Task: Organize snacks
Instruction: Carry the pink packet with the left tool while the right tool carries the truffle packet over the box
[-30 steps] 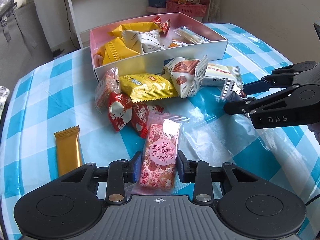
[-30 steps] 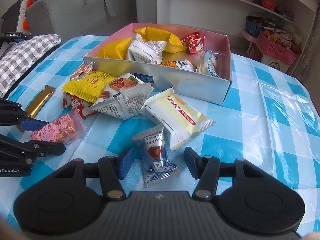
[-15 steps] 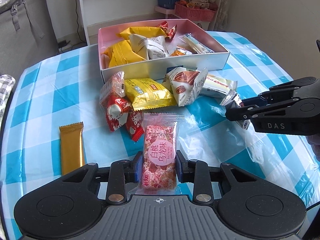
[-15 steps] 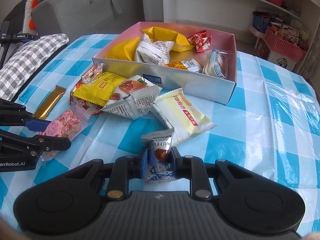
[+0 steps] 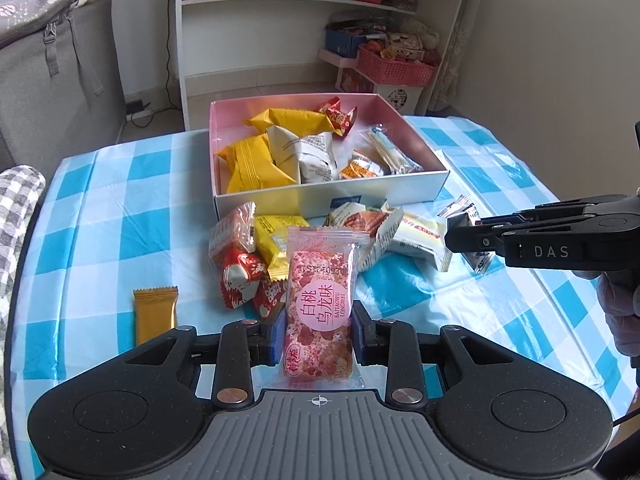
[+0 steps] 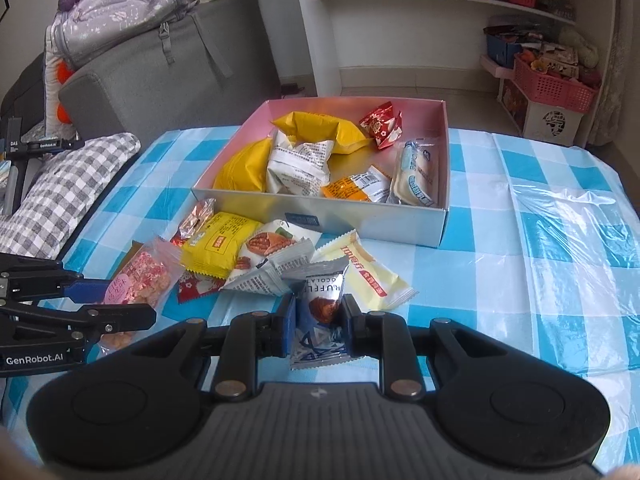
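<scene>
Two grippers, each clamped on one snack and held above the checked tablecloth (image 5: pixel 100 208). Left gripper (image 5: pixel 318 334): blue pads pressed on both sides of a pink packet (image 5: pixel 320 312), lower end of the packet hidden behind the gripper body. Right gripper (image 6: pixel 318 320): closed tight on a small silver-and-blue truffle packet (image 6: pixel 320 308), bottom edge cut off by the gripper body, lettering only partly legible.

Seen from the left wrist, the right gripper (image 5: pixel 466 238) side-on, the truffle packet (image 5: pixel 468 216) mostly covered by the black fingers, only crumpled ends showing. Seen from the right wrist, the left gripper (image 6: pixel 116 300) side-on too, the pink packet (image 6: pixel 140 276) half masked by the lower finger.

Open pink-lined box (image 5: pixel 332 196) at the far side of the table, holding yellow, white, red and orange packets, several overlapping so that counts stay unsure. Loose heap just in front of the box: yellow packet (image 6: pixel 220 246), nut packet (image 6: pixel 266 264), cream-coloured packet (image 6: pixel 368 276), red packets (image 5: pixel 240 276) partly buried under the others. Gold bar (image 5: pixel 155 312) lying apart at the left, lower end hidden by the gripper body. Gloved hand (image 5: pixel 618 316) barely visible at the right edge, cut off by the frame.
</scene>
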Demonstrator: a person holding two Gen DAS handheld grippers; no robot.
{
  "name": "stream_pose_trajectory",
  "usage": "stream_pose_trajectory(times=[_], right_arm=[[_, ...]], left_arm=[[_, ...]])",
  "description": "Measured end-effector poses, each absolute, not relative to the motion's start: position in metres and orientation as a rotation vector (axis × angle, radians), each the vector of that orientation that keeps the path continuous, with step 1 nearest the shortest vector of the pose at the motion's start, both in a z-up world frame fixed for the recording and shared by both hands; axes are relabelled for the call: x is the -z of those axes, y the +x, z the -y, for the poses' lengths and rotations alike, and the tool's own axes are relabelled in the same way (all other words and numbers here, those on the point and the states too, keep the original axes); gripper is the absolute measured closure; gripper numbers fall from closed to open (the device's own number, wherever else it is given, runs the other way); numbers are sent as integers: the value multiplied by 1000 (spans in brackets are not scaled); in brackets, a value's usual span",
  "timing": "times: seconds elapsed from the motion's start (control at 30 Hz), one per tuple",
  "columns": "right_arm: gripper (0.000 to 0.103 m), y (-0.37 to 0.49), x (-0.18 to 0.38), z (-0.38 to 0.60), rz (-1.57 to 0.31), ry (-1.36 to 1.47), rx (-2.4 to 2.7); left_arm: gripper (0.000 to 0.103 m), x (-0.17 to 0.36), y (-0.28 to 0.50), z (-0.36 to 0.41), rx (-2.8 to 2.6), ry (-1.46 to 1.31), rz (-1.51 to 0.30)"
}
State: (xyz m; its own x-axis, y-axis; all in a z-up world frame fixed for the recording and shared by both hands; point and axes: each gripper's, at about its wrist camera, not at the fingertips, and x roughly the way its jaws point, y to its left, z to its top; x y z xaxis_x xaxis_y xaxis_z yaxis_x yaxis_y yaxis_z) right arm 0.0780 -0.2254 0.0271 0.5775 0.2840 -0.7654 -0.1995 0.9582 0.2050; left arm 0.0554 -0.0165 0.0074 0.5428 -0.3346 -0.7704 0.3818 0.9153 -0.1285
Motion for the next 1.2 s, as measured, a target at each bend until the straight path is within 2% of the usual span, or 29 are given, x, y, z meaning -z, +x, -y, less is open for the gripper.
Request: stream_pose_trajectory(times=[0.67,1.2], right_arm=[[82,124,-30,234,-858,328,-161],[82,177,-16,251,-841,388,-150]], left_arm=[[73,-21,105,16,228,-170,-825],[73,-13,196,40,109,48,-807]])
